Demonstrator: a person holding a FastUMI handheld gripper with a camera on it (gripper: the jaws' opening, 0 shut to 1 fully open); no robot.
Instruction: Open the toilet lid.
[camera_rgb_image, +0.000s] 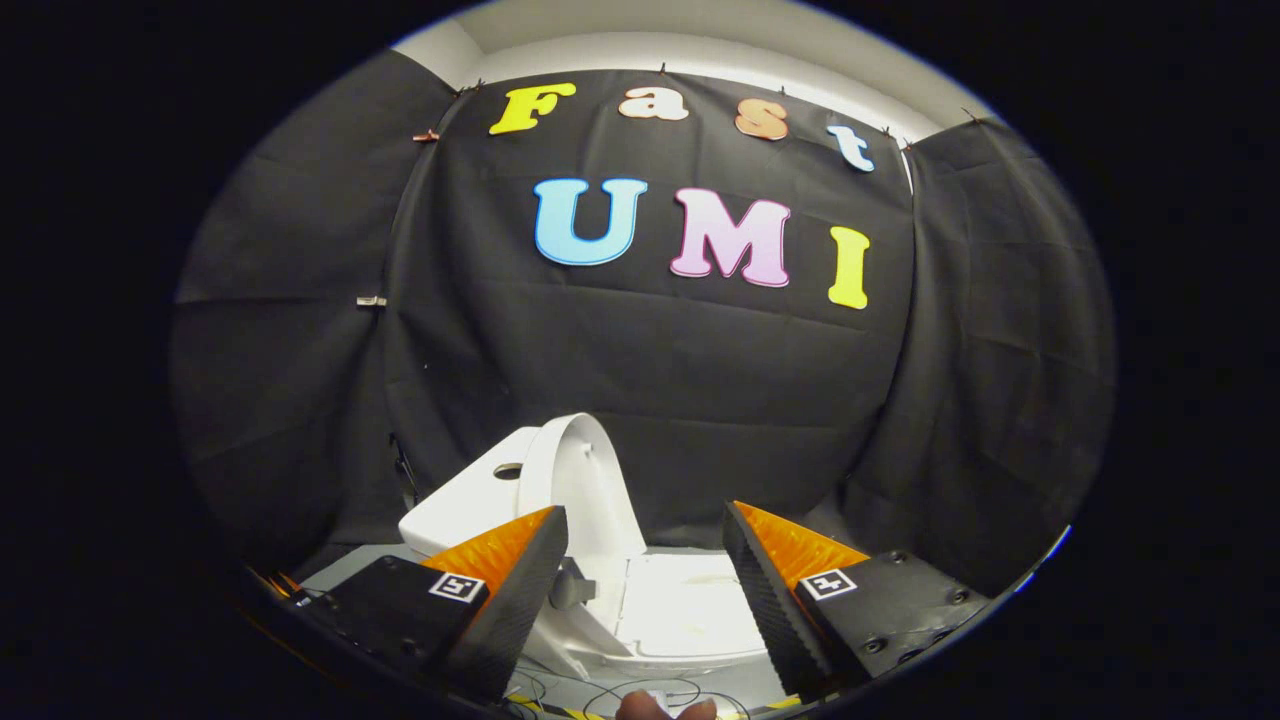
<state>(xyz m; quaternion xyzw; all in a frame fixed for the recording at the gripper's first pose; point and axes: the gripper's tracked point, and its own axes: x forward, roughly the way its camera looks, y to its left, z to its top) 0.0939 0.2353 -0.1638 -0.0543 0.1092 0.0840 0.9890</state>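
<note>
Both claw (645, 560) fingers spread, empty; raised toilet lid (585, 480) partly hides tank (470, 495).

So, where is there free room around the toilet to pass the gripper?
The open hand-held gripper holds nothing; its gap looks onto the seat. The raised lid and tank crowd the side beyond one finger. Free room lies between the lid and the black cloth, above the seat.
</note>
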